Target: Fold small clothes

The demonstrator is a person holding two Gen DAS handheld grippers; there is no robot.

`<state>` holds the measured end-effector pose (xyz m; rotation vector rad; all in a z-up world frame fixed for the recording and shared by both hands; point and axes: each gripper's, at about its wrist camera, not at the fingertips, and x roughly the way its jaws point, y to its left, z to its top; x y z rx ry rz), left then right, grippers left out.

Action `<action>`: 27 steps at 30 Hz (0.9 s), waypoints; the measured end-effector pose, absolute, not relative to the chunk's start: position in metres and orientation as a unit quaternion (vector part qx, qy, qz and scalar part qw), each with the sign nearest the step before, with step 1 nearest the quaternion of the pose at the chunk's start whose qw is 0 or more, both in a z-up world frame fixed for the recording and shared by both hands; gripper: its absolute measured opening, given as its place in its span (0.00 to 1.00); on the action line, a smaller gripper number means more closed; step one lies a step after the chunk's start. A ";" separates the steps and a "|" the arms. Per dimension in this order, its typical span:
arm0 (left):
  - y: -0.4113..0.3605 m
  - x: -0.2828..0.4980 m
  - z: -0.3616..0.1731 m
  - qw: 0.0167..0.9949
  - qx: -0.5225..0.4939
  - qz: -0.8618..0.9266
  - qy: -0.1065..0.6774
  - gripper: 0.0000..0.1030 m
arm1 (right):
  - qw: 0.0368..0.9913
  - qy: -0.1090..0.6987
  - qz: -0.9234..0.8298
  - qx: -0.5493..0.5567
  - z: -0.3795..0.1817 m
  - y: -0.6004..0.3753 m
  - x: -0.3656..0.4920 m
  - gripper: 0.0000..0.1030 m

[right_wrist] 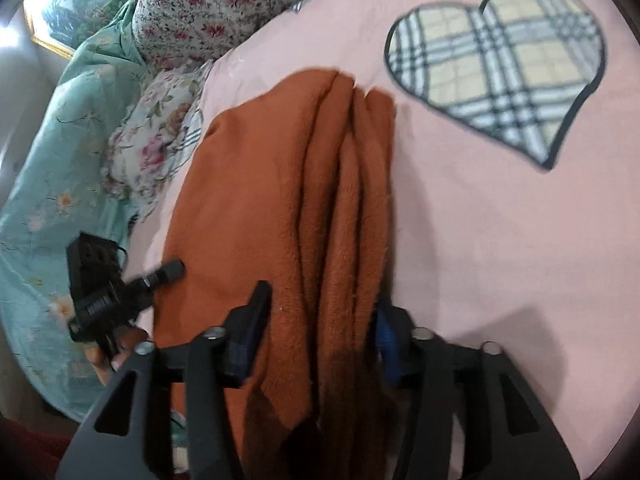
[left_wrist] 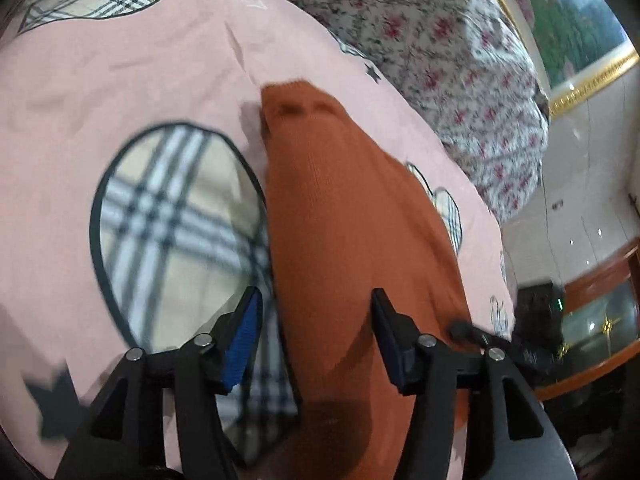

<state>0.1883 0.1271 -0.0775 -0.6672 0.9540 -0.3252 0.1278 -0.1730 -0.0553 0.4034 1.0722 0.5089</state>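
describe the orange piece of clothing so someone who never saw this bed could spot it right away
Start at the pink bed cover printed with plaid hearts. The orange knit garment lies on it, beside the big plaid heart, folded into a long narrow bundle with several layered edges showing. It is the only plain, rust-orange fabric there; the bedding around it is floral or patterned.

Left black two-finger gripper with blue-padded fingers point(left_wrist: 316, 300): jaws parted, angled downward, pads not pressing anything. Right black two-finger gripper point(right_wrist: 320, 300): jaws likewise parted, tilted downward. A hand point(right_wrist: 116, 354) grips the left gripper's handle.
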 end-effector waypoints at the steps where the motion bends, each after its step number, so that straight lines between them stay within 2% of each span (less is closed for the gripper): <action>1: 0.131 0.200 -0.079 0.818 -0.322 -0.157 0.451 0.55 | 0.815 0.497 0.232 0.187 -0.053 -0.173 0.126 0.63; 7: 0.137 0.264 -0.079 0.812 -0.327 -0.152 0.459 0.55 | 0.824 0.481 0.223 0.201 -0.043 -0.178 0.119 0.64; 8: 0.138 0.273 -0.079 0.814 -0.326 -0.148 0.457 0.52 | 0.826 0.480 0.220 0.199 -0.042 -0.178 0.119 0.64; 9: 0.140 0.285 -0.078 0.819 -0.323 -0.141 0.453 0.48 | 0.827 0.479 0.217 0.197 -0.041 -0.179 0.118 0.64; 10: 0.140 0.295 -0.076 0.826 -0.316 -0.132 0.448 0.25 | 0.829 0.478 0.214 0.195 -0.039 -0.181 0.117 0.64; 11: 0.140 0.305 -0.072 0.836 -0.299 -0.113 0.445 0.15 | 0.830 0.476 0.214 0.195 -0.037 -0.181 0.117 0.64; 15: 0.142 0.325 -0.042 0.868 -0.255 -0.074 0.419 0.17 | 0.833 0.468 0.218 0.198 -0.031 -0.181 0.114 0.64; 19: 0.145 0.307 -0.020 0.884 -0.250 -0.064 0.390 0.39 | 0.836 0.460 0.225 0.194 -0.028 -0.176 0.113 0.64; 25: 0.127 0.241 -0.028 0.882 -0.246 -0.076 0.395 0.43 | 0.854 0.442 0.218 0.169 -0.020 -0.163 0.122 0.62; 27: 0.118 0.220 -0.034 0.879 -0.244 -0.080 0.402 0.43 | 0.852 0.443 0.220 0.170 -0.021 -0.161 0.129 0.52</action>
